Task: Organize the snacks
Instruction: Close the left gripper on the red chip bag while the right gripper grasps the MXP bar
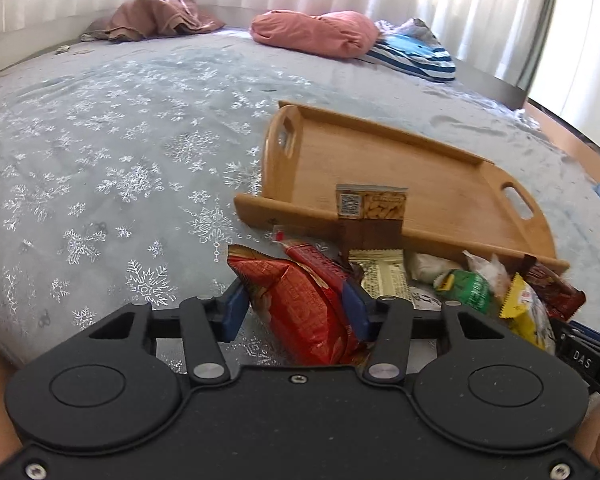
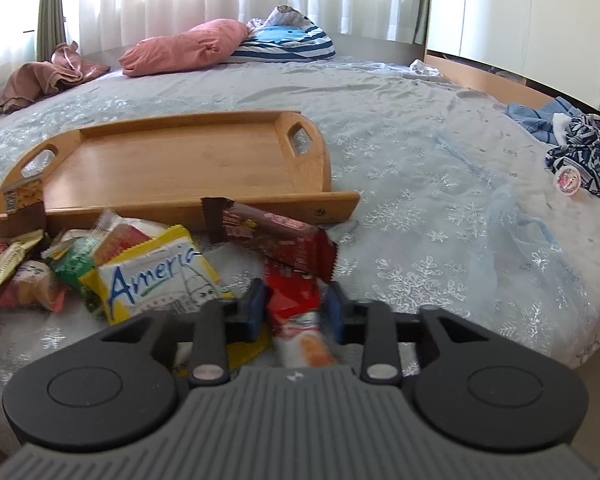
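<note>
A wooden tray lies on the bed, with a peanut packet leaning over its near rim. In front of it lies a heap of snacks: a gold packet, a green packet, a yellow packet and a brown chocolate bar. My left gripper is shut on a red-orange snack packet, blue pads against both its sides. My right gripper is shut on a red-and-white packet just below the chocolate bar.
The bed cover is pale blue with snowflakes. At the far side lie a pink pillow, a striped pillow and brown clothes. Blue patterned clothes and a small round lid sit at the right.
</note>
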{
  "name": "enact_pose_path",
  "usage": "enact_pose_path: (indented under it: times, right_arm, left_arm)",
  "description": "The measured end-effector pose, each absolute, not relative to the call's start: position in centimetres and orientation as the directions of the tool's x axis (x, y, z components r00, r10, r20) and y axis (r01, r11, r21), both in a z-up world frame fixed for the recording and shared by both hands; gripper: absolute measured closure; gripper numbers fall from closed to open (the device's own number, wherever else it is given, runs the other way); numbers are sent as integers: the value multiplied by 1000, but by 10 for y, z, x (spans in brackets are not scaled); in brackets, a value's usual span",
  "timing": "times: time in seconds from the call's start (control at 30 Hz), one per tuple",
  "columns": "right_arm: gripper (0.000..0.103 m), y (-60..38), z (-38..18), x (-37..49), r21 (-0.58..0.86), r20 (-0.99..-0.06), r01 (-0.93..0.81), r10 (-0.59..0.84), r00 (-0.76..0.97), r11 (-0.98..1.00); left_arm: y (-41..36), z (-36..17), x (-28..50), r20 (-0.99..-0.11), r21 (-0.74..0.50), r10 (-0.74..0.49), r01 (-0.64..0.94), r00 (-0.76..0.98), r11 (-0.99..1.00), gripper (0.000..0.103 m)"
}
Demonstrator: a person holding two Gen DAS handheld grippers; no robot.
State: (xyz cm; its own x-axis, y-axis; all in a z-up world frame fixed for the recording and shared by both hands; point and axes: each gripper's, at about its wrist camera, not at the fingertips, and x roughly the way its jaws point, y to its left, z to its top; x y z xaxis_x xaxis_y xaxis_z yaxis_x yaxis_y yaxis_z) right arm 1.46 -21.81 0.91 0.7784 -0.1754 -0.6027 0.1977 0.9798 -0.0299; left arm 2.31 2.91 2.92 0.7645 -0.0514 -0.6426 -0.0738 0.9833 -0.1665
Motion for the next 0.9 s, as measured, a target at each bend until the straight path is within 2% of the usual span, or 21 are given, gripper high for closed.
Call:
enact_pose_path:
  times: [0.4,0.73,0.9]
  right_arm:
    - [71,-223,24,-4,-45,-598,181,-172,783,983]
    - [71,-222,39,-9,-105,-520,207,-231,823,973]
    - [71,-227,43,-11,-97,-512,221,-239,825,970]
  left_arm:
    - [30,42,11,-618,-173,-56,-67,784,983,56]
    - [27,55,5,-589,-160,-57,-47,806,986,56]
    - [28,56,4,-589,-168,-65,-43,806,985,56]
